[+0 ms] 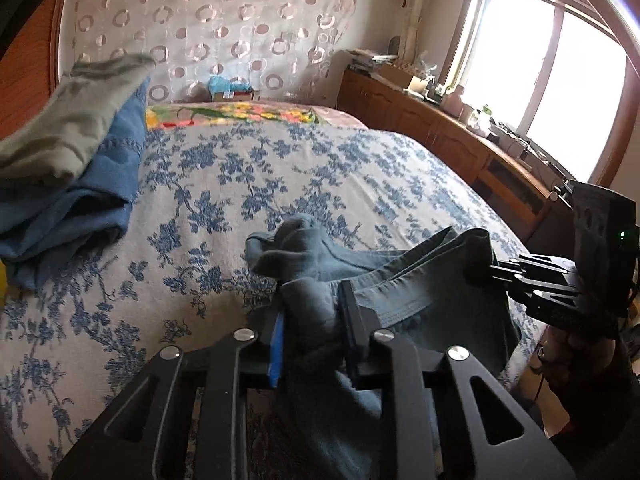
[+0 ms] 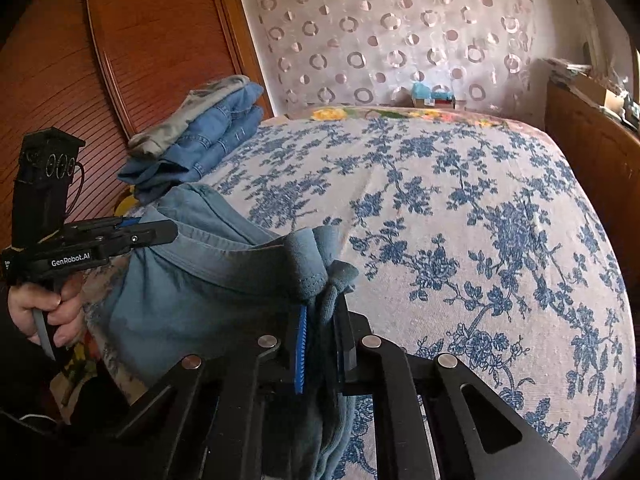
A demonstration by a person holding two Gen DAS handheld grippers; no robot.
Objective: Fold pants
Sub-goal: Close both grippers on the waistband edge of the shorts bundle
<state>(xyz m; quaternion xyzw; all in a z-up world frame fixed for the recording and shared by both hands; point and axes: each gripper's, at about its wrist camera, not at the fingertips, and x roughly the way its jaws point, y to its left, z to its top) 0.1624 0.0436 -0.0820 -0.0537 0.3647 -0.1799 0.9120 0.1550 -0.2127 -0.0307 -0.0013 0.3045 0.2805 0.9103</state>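
Left claw [image 1: 312, 332]: I've got it pinching a bunched wad of the pants [image 1: 400, 288], cloth spilling out at 12 o'clock.
Right claw [image 2: 324, 336]: clamped on the other waist corner.
Pants: slung between both claws, above the bed [image 1: 360, 168].
Handling: soft, floppy, some weight I reckon; grip flat at the waistband, not wadded.
Stack [image 2: 192, 136]: folded clothes at 10 o'clock.

Home bedroom: bed [image 1: 280, 184], curtained window [image 1: 536, 80]
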